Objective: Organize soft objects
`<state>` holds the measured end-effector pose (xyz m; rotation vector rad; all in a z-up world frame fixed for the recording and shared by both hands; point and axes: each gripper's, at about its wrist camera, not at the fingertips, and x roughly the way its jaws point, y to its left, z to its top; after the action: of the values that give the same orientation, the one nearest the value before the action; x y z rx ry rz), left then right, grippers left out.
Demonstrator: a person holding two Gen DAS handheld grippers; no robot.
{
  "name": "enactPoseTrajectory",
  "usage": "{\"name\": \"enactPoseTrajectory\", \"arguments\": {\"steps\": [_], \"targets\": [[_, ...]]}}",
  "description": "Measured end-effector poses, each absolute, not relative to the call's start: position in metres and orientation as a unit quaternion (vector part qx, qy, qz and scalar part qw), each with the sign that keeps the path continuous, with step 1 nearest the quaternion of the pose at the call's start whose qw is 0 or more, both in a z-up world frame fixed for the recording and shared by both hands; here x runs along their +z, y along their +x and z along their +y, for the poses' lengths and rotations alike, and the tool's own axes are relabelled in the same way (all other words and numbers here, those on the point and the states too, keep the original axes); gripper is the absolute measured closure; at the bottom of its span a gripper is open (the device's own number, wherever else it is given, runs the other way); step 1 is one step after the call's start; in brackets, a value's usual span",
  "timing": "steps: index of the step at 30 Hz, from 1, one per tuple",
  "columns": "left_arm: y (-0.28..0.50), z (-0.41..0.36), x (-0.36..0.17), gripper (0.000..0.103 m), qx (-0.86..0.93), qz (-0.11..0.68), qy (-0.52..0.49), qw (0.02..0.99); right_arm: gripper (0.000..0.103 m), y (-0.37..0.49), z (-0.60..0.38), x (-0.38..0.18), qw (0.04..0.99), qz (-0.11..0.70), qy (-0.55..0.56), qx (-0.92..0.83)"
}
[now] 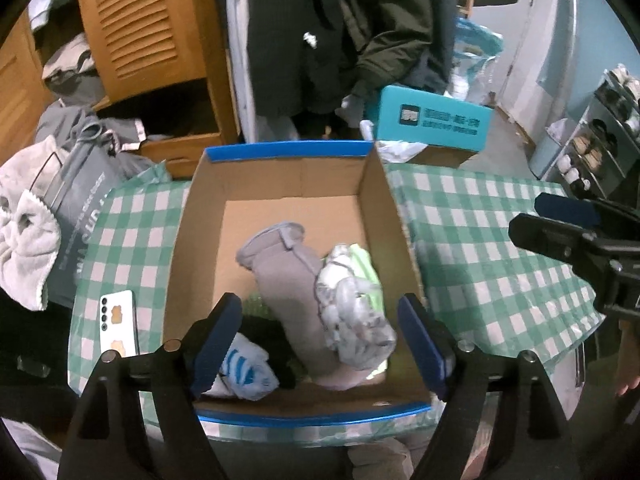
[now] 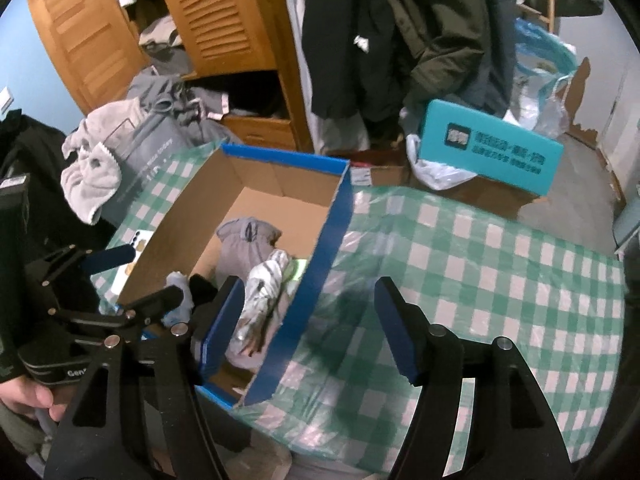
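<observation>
A blue-rimmed cardboard box (image 1: 288, 184) stands on the green checked tablecloth (image 1: 480, 240). Inside lie a grey rolled garment (image 1: 284, 276), a grey-white patterned bundle with green (image 1: 352, 304), a blue-and-white striped sock (image 1: 244, 372) and a black item (image 1: 272, 344). My left gripper (image 1: 320, 344) is open and empty above the box's near end. My right gripper (image 2: 310, 328) is open and empty, straddling the box's right wall (image 2: 320, 264). The box contents also show in the right wrist view: the grey garment (image 2: 240, 244) and the patterned bundle (image 2: 260, 292).
A white phone (image 1: 118, 320) lies on the cloth left of the box. A grey towel (image 1: 24, 232) and a grey bag (image 1: 80, 192) sit at the far left. A teal box (image 1: 432, 120), hanging coats (image 1: 340, 32) and a wooden wardrobe (image 1: 140, 28) stand behind.
</observation>
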<state>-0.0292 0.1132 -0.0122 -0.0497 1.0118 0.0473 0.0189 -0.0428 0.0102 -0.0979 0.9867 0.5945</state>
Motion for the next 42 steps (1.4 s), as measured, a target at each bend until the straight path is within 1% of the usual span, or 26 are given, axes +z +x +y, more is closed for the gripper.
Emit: {"name": "enactPoseTrajectory", "arguments": {"steps": [4,13,16,42], "targets": [[-0.033,0.100,-0.003,0.022,0.022,0.471,-0.003,0.882,0.035,0.013,-0.056,0.020,0.850,0.452,-0.053,0.266],[-0.037,0.090,0.010,0.021,0.011,0.455,-0.024,0.890,0.035,0.003,-0.083,0.027,0.861,0.437,-0.040,0.257],[-0.037,0.089,0.010,0.015,0.015,0.452,-0.028,0.891,0.035,0.002,-0.089,0.029,0.865,0.432,-0.039,0.253],[-0.033,0.068,0.010,0.015,0.026,0.448,0.006,0.894,0.035,0.010,-0.116,0.014,0.862,0.445,-0.017,0.241]]}}
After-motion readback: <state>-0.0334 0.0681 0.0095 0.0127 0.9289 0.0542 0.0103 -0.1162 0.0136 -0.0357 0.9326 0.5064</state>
